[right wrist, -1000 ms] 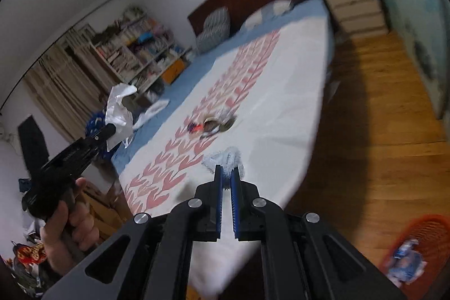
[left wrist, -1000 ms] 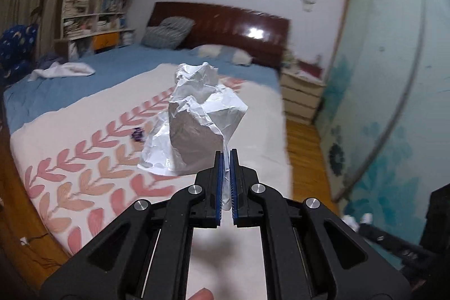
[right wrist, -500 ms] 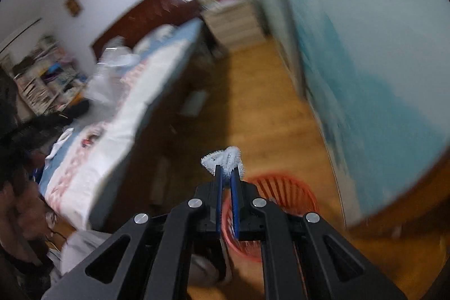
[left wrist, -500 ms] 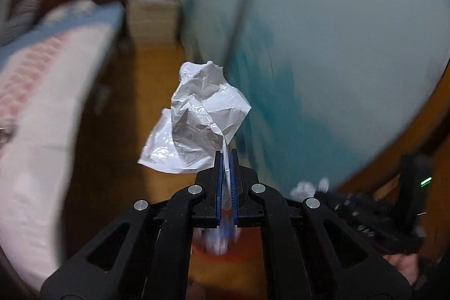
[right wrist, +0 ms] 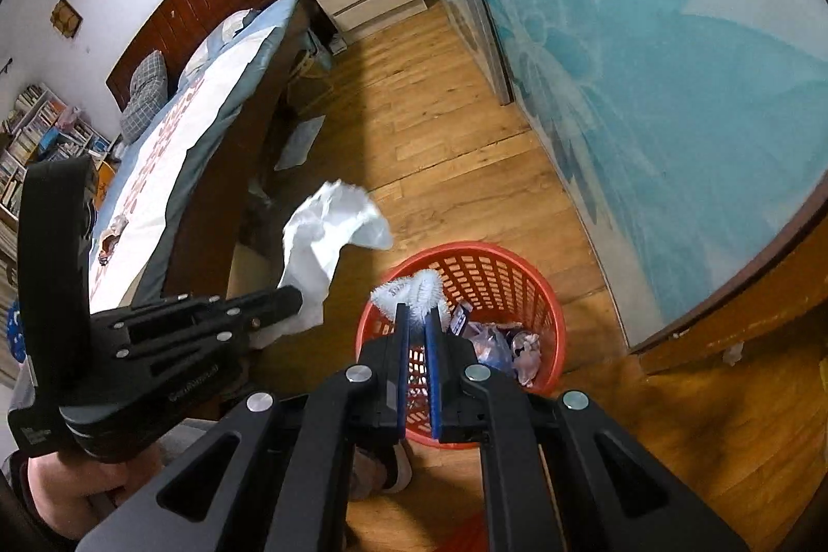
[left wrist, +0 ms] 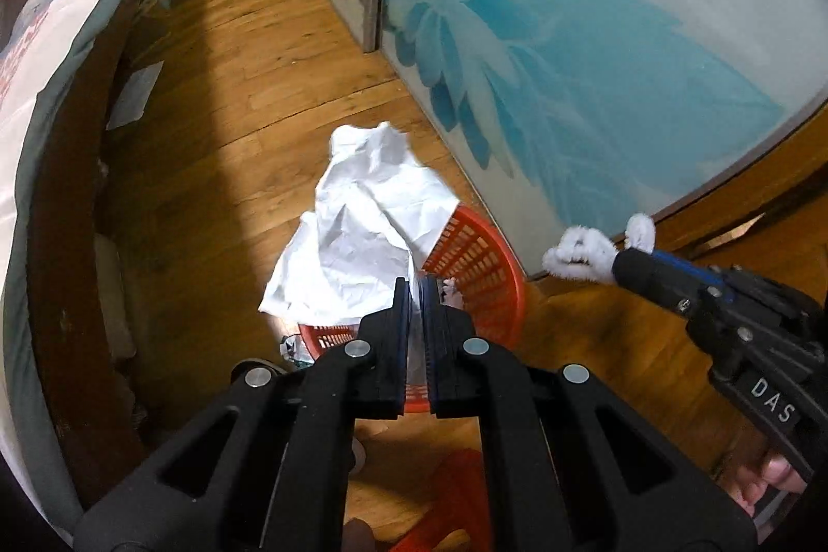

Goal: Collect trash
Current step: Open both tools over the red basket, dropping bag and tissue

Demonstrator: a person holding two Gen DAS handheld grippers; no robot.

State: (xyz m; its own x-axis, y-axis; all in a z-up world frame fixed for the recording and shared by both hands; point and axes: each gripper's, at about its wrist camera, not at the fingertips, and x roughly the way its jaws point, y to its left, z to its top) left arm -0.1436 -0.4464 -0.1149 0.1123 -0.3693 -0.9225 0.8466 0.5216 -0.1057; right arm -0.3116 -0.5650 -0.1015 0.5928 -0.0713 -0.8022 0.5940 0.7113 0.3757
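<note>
Both tongs have swung away from the bed and now hang over the red basket (right wrist: 538,288) on the wooden floor (right wrist: 440,148). A second ago the left view faced the bed; now the basket sits at its 6 o'clock. The left tongs (left wrist: 415,288) stay clamped on the crumpled white plastic bag (left wrist: 362,236), above the rim. The right tongs (right wrist: 418,311), nearly closed, pinch a fuzzy white pipe cleaner (right wrist: 409,291) over the basket. Release looks next.
</note>
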